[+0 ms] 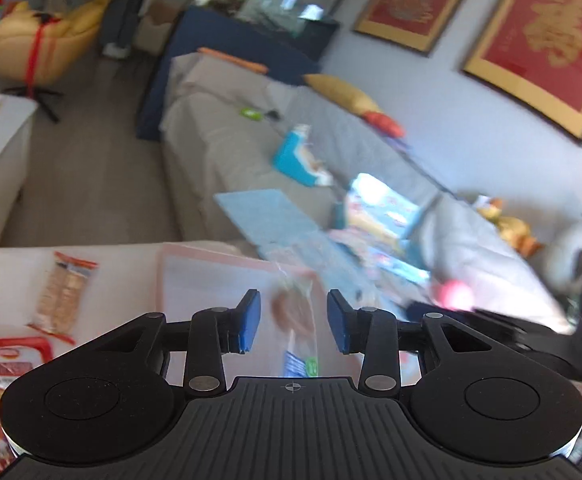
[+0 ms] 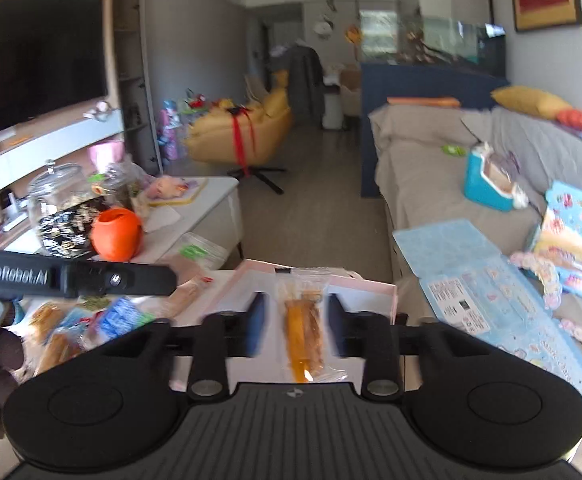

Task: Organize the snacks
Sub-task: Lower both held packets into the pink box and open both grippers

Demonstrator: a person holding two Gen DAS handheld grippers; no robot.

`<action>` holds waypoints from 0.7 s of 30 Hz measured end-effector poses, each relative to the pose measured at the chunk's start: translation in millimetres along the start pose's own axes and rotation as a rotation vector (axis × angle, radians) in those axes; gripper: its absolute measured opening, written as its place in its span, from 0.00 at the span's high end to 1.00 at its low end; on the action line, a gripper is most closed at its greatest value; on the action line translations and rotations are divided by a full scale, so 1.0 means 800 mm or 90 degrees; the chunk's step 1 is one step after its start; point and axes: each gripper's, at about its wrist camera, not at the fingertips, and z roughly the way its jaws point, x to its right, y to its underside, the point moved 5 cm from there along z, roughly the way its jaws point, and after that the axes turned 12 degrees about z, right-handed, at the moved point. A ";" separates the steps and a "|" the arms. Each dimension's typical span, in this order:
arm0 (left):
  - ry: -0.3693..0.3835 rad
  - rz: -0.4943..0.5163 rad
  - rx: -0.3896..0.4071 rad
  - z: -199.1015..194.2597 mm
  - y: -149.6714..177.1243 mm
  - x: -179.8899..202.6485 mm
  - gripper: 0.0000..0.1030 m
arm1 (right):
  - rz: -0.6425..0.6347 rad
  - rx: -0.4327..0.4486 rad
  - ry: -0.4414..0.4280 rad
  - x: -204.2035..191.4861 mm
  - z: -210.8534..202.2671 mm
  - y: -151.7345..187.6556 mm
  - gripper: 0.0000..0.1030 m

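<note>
A pale pink tray lies on the table; it also shows in the right wrist view. In the left wrist view my left gripper is open, jaws wide, above a clear packet with a round brown snack lying on the tray. In the right wrist view my right gripper is open above a clear packet with orange and brown sticks lying on the tray. A packet of crackers and a red snack bag lie left of the tray. Several snack packets are piled at the left.
The left gripper's body crosses the right wrist view at the left. A glass jar and an orange pot stand on a side table. A sofa with blue boxes lies to the right. The left view is motion-blurred.
</note>
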 end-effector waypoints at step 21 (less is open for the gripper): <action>-0.305 -0.031 -0.010 -0.213 0.173 -0.126 0.61 | 0.053 -0.220 -0.074 -0.197 0.220 0.008 0.38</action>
